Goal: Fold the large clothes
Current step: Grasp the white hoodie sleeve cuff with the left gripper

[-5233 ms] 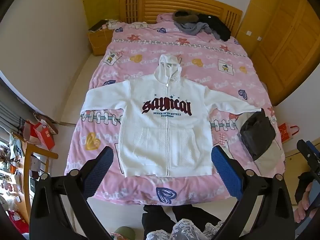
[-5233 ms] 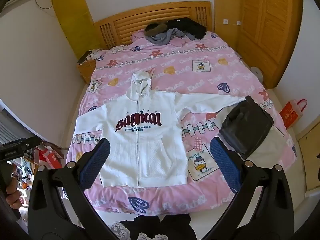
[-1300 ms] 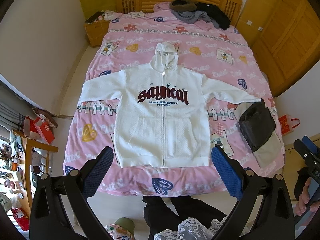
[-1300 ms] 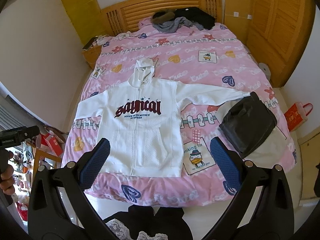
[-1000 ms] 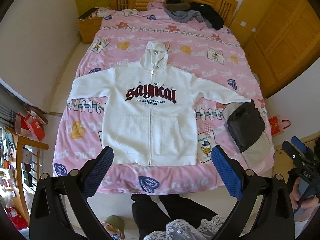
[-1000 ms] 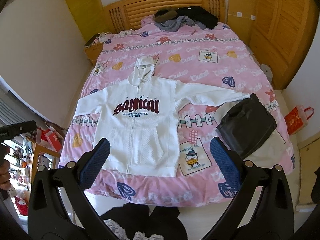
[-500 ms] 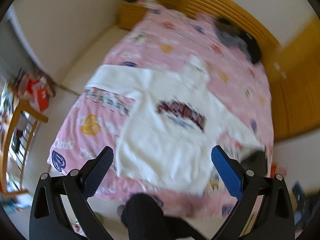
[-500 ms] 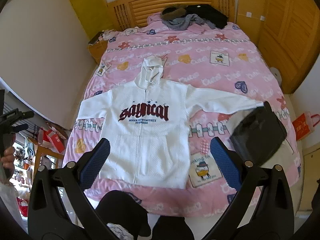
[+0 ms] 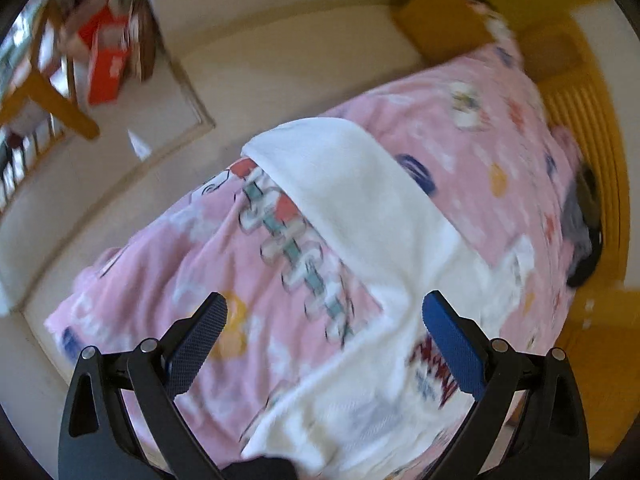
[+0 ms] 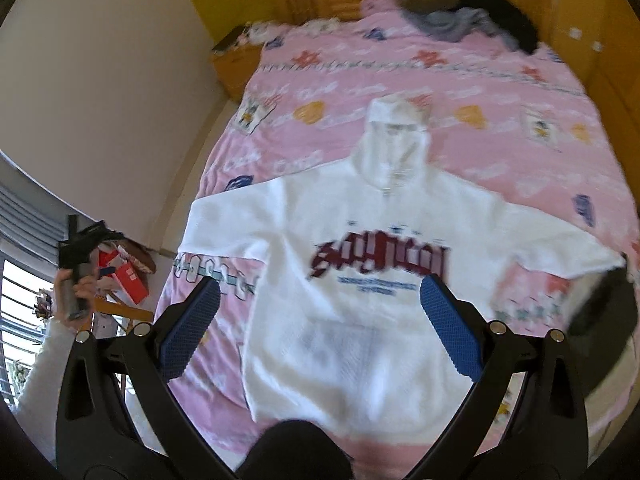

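A white zip hoodie (image 10: pixel 360 276) with dark red lettering lies flat, face up, on the pink patterned bed cover (image 10: pixel 500 96), sleeves spread, hood toward the headboard. My right gripper (image 10: pixel 320 312) hangs open above the hoodie's lower chest, nothing between its fingers. In the left wrist view the hoodie's left sleeve (image 9: pixel 348 192) runs toward the bed's left edge; my left gripper (image 9: pixel 324 340) hovers open above the cover beside that sleeve, holding nothing. Both views are motion-blurred.
Dark folded clothes (image 10: pixel 600 320) lie at the bed's right edge and a dark pile (image 10: pixel 472 20) by the wooden headboard. A bedside cabinet (image 10: pixel 236 64), red bags (image 9: pixel 104 60) and a wooden chair (image 9: pixel 48 96) stand left of the bed. A person's knee (image 10: pixel 296 452) shows at the foot.
My left gripper has swung left and dropped toward the hoodie's left sleeve. My right gripper has come lower and closer over the hoodie's body. Both stay open.
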`<state>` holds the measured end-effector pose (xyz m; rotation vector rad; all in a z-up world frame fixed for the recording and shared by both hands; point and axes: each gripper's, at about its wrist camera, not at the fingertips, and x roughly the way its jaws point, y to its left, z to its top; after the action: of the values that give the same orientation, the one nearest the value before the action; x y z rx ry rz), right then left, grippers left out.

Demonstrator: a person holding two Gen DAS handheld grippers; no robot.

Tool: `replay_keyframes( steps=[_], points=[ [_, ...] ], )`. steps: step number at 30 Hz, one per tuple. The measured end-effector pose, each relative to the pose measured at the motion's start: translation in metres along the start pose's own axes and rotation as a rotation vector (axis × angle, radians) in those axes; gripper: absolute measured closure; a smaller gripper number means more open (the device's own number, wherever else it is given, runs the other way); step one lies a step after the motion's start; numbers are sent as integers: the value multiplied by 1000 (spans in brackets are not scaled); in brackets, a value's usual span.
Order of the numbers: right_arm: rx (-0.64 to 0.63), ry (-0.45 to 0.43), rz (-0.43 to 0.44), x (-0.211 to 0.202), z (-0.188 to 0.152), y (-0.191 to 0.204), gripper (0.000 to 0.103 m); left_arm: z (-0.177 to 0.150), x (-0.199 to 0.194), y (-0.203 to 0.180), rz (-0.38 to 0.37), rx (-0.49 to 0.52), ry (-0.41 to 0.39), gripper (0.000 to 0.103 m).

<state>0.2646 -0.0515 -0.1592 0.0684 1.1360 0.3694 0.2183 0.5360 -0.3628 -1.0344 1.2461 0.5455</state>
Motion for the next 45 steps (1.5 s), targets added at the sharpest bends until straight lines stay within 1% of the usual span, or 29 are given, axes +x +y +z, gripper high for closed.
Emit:
replay_keyframes(
  steps=[3, 4, 5, 6, 9, 10, 13, 15, 16, 17, 18, 19, 20, 21, 22, 24, 26, 28, 30, 32, 33, 35, 37, 38, 39, 40, 41, 44, 45],
  points=[
    [-34, 46, 35, 64, 18, 33, 6, 50, 63, 26, 1, -69, 45, 8],
    [-45, 55, 43, 78, 19, 40, 6, 65, 85, 33, -12, -90, 66, 8],
    [-70, 74, 52, 102, 21, 50, 6, 78, 106, 42, -28, -117, 90, 8],
    [-86, 84, 55, 114, 19, 54, 6, 94, 132, 52, -42, -151, 111, 8],
    [-140, 141, 30, 170, 11, 65, 6, 119, 188, 76, -51, -195, 161, 8],
    [-140, 152, 26, 180, 9, 65, 6, 124, 207, 83, -54, -205, 186, 8],
    [-102, 214, 14, 223, 3, 63, 6, 134, 257, 98, -42, -220, 219, 8],
    [-83, 240, 12, 235, 0, 64, 6, 138, 274, 106, -86, -252, 222, 7],
    [-79, 245, 12, 237, -1, 64, 6, 141, 272, 105, -83, -259, 205, 8],
    [-84, 245, 13, 238, -3, 66, 6, 148, 272, 103, -84, -252, 184, 8],
    [-91, 245, 6, 240, -3, 67, 6, 156, 273, 97, -66, -219, 180, 8],
    [-95, 246, -2, 241, -4, 68, 6, 161, 274, 92, -78, -195, 178, 8],
    [-91, 254, -4, 244, -5, 68, 6, 165, 274, 86, -116, -180, 180, 8],
    [-85, 259, -1, 248, -5, 67, 6, 169, 275, 84, -133, -172, 185, 8],
    [-80, 262, 1, 251, -6, 67, 6, 172, 279, 78, -134, -153, 203, 8],
    [-71, 269, -7, 258, -8, 65, 6, 173, 287, 73, -89, -128, 229, 8],
    [-50, 277, 2, 264, -10, 63, 6, 175, 285, 72, -75, -131, 234, 8],
    [-35, 278, 22, 266, -12, 61, 6, 175, 279, 77, -62, -162, 235, 10],
    [-43, 272, 36, 266, -15, 59, 6, 179, 274, 86, -24, -156, 229, 10],
    [-50, 269, 46, 269, -21, 56, 6, 184, 288, 96, 2, -164, 265, 10],
    [-45, 269, 51, 272, -25, 54, 6, 186, 295, 99, -24, -171, 285, 10],
    [-24, 270, 80, 278, -33, 50, 6, 191, 304, 101, -63, -169, 272, 10],
    [-5, 273, 94, 285, -47, 46, 6, 194, 309, 102, -110, -180, 249, 17],
    [2, 280, 87, 288, -55, 43, 6, 197, 311, 100, -122, -175, 235, 18],
    [13, 294, 83, 292, -64, 40, 6, 198, 311, 98, -125, -160, 223, 23],
    [24, 307, 85, 293, -73, 37, 6, 199, 310, 95, -131, -145, 211, 33],
    [35, 323, 92, 294, -82, 33, 6, 201, 307, 92, -149, -128, 196, 39],
    [40, 358, 81, 295, -103, 22, 6, 200, 297, 84, -122, -82, 154, 65],
    [41, 363, 77, 294, -106, 19, 6, 199, 290, 81, -109, -72, 130, 87]
  ],
)
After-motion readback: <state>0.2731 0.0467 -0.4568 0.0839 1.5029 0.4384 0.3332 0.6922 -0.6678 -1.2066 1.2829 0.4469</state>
